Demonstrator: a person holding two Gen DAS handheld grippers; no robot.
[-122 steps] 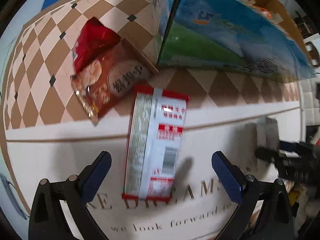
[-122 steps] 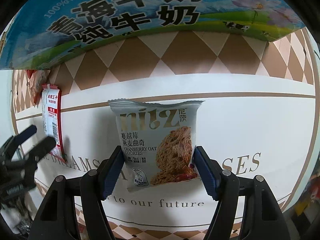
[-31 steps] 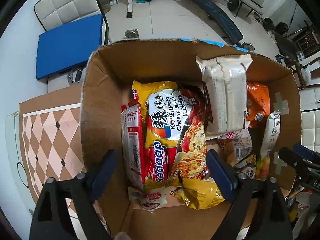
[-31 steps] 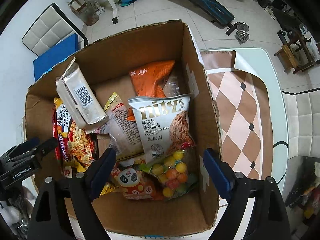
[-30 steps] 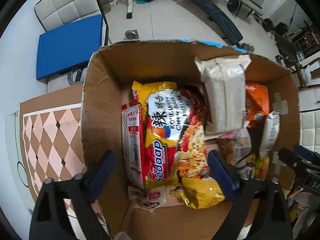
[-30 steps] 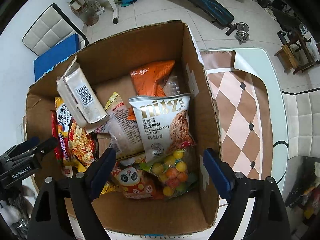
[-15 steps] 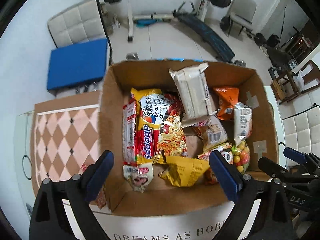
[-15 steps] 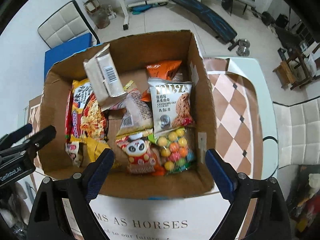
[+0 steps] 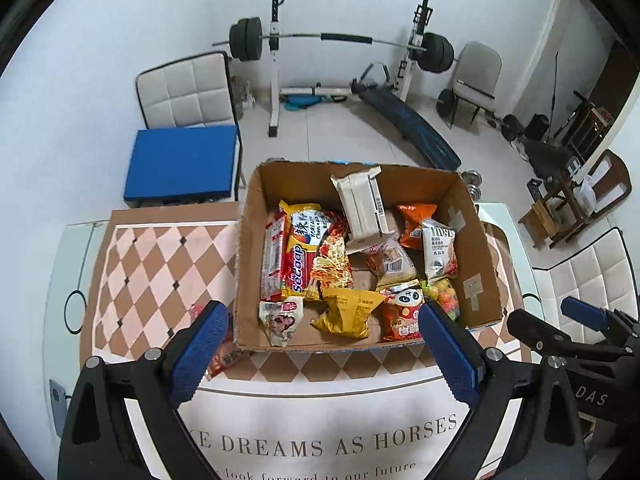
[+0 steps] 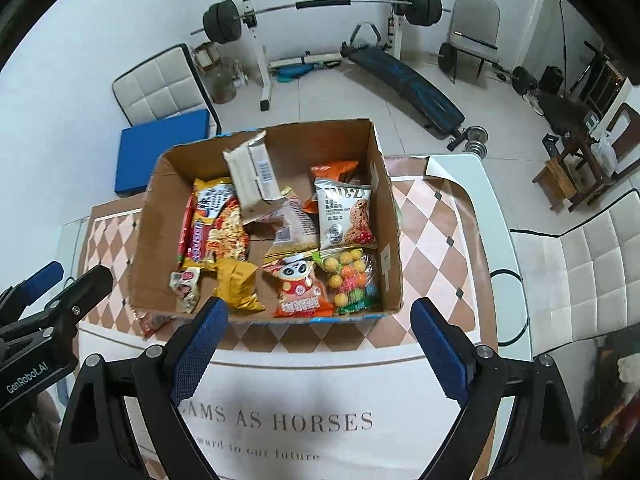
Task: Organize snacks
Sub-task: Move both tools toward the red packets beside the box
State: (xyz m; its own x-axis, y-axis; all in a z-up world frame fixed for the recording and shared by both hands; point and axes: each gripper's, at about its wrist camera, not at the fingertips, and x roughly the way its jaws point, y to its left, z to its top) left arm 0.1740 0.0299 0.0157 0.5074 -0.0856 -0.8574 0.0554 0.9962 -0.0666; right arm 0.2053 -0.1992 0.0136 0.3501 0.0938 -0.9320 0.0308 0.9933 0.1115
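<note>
Nearly done: open brown cardboard box point(image 9: 476, 280) holds most snacks; one red snack packet point(image 9: 224, 354) lies outside, beside its left wall. Left gripper point(image 9: 326, 350) and right gripper point(image 10: 320, 344) both spread wide, gripping nothing.

Snack box on the tabletop, centre of both views

In the cardboard box point(image 9: 476, 276) the noodle packet point(image 9: 310, 254) lies at left, the cookie bag point(image 10: 346, 216) at right, the panda bag point(image 10: 298, 286) lower centre. A loose packet point(image 9: 222, 354) lies outside the box's lower left corner on the tabletop point(image 9: 160, 256).
</note>
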